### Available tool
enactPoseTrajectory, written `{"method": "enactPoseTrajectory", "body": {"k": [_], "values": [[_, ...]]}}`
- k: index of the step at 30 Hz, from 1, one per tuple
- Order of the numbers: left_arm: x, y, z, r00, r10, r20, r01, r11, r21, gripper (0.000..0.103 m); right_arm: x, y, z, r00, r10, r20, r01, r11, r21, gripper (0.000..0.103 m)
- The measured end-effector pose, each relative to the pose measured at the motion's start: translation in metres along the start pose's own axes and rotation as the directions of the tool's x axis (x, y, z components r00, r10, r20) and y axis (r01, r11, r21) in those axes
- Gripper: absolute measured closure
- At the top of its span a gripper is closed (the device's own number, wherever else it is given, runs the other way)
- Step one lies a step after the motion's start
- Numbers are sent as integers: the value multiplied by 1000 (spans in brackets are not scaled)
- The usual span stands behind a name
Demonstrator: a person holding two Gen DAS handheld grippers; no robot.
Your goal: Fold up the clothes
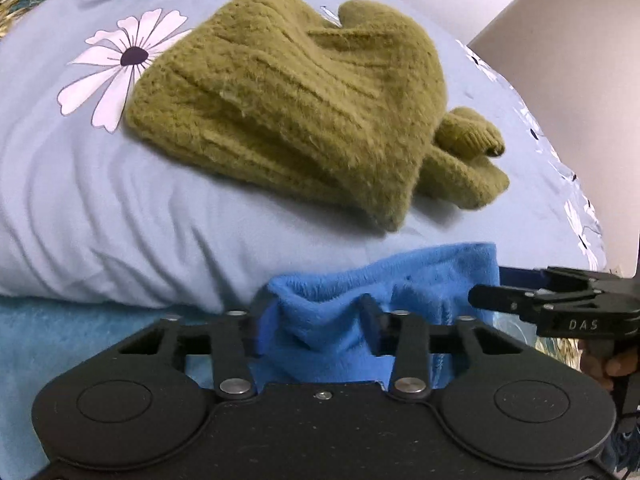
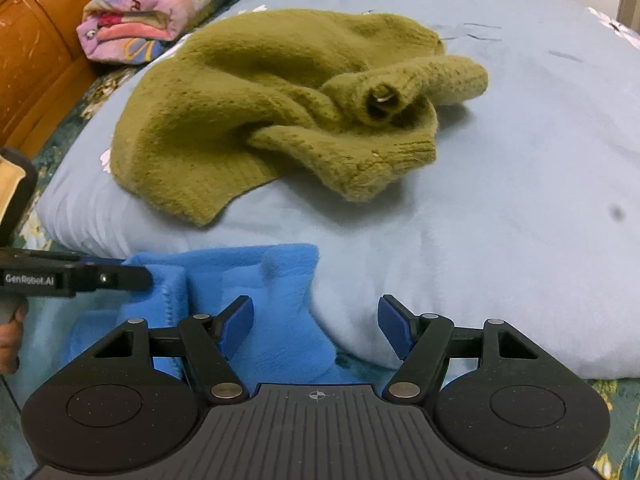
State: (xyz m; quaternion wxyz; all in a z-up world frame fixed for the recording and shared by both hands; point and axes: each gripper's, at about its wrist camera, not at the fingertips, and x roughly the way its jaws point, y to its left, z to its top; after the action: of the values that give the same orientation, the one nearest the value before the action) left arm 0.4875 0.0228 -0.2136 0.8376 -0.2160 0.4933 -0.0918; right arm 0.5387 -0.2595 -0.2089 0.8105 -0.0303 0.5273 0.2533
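A blue fleece garment [image 1: 340,320] lies bunched at the near edge of the bed, and it also shows in the right wrist view [image 2: 256,304]. My left gripper [image 1: 312,320] has its fingers wide apart with the blue fleece bunched between them; I cannot tell whether they pinch it. My right gripper [image 2: 316,326] is open, its left finger over the fleece, nothing held. It reaches in from the right in the left wrist view [image 1: 480,296]. An olive green knitted sweater [image 1: 288,108] lies crumpled on the pale blue duvet [image 1: 100,220] beyond, also in the right wrist view [image 2: 272,100].
A folded pink floral cloth [image 2: 136,24] lies at the far left by the orange headboard [image 2: 32,52]. A white panel [image 1: 576,92] stands at the bed's right side. The duvet has white daisy prints [image 1: 124,60].
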Motion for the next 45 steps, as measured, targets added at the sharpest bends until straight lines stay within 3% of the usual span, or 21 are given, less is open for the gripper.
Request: {"method": "enactPoseTrajectory", "body": {"k": [3, 6, 7, 8, 10, 17, 22, 26, 33, 39, 45], "values": [[-1, -4, 7, 1000, 0, 0, 0, 1000, 24, 87, 4, -5, 6, 1000, 26, 7, -27, 999, 38, 44], [-6, -13, 13, 1000, -7, 20, 6, 999, 51, 91, 6, -5, 14, 997, 73, 16, -74, 995, 69, 59], [-8, -14, 15, 999, -14, 29, 12, 999, 49, 92, 6, -3, 16, 996, 83, 14, -84, 994, 70, 76], [-11, -16, 17, 999, -22, 40, 20, 999, 47, 93, 4, -1, 18, 996, 88, 16, -89, 994, 63, 88], [-19, -22, 18, 997, -41, 62, 37, 997, 61, 94, -2, 5, 18, 995, 94, 23, -95, 995, 42, 91], [-65, -45, 6, 985, -93, 144, 75, 990, 121, 95, -53, 16, 1, 986, 115, 120, -116, 993, 2, 92], [-117, -59, -32, 976, -116, 185, 89, 985, 146, 95, -109, 21, -41, 977, 120, 175, -128, 991, 39, 92], [-151, -74, -75, 979, -111, 172, 84, 984, 157, 95, -149, 31, -90, 979, 104, 174, -120, 989, 89, 92], [-204, -79, -174, 993, -106, 54, 99, 988, 117, 95, -190, 60, -189, 991, 94, 90, -109, 977, 182, 92], [-201, -71, -253, 990, -67, -125, 73, 996, 47, 95, -187, 74, -266, 996, 78, -44, -61, 948, 313, 92], [-194, -66, -275, 982, -42, -186, 56, 996, 70, 95, -166, 78, -319, 985, 55, -163, 8, 932, 363, 92]]}}
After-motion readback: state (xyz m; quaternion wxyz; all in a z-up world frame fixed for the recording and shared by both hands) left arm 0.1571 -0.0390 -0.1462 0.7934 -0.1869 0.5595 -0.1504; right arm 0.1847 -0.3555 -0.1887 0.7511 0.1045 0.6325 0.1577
